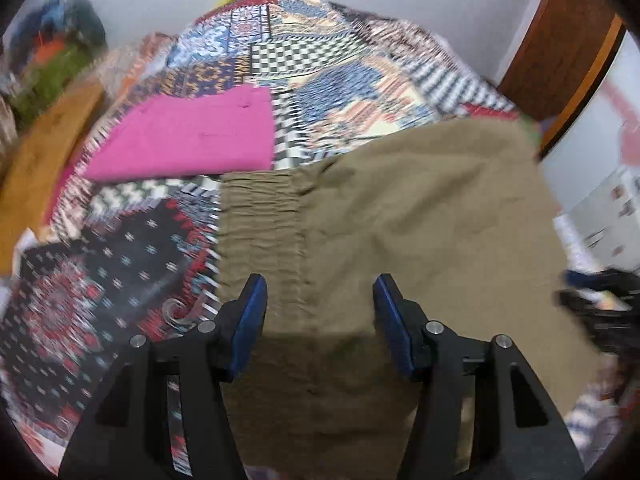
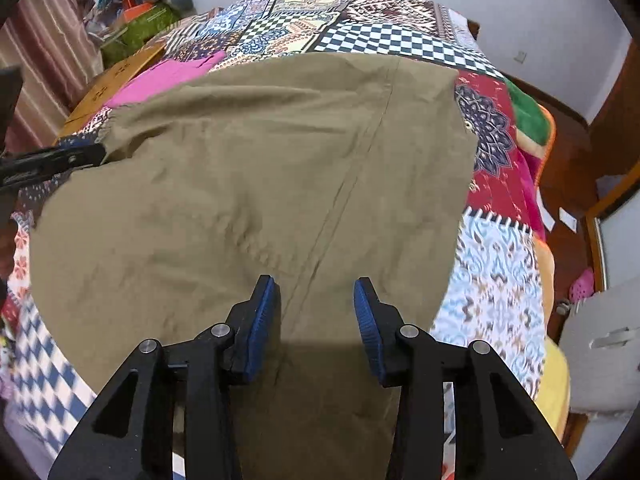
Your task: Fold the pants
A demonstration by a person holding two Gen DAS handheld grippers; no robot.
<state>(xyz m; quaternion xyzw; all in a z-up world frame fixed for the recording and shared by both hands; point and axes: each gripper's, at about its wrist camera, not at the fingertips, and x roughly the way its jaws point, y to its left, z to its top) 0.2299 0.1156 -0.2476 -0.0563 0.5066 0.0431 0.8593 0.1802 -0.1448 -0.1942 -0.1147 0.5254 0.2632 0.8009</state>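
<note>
Olive-khaki pants (image 1: 400, 220) lie spread on a patchwork bedspread (image 1: 320, 60). Their gathered elastic waistband (image 1: 260, 220) is at the left in the left wrist view. My left gripper (image 1: 320, 300) is open above the waistband end, with nothing between its blue pads. In the right wrist view the pants (image 2: 260, 180) fill the middle, with a long seam running down them. My right gripper (image 2: 316, 304) is open over that seam, holding nothing. The left gripper (image 2: 60, 160) shows at the left edge of the right wrist view, at the waistband corner.
A folded pink garment (image 1: 192, 136) lies on the bedspread beyond the pants, also seen in the right wrist view (image 2: 168, 76). A brown cardboard box (image 1: 44, 160) and a pile of bags (image 1: 52, 56) sit left. A wooden door frame (image 1: 568, 52) stands right. A green and red blanket (image 2: 528, 120) hangs off the bed's right side.
</note>
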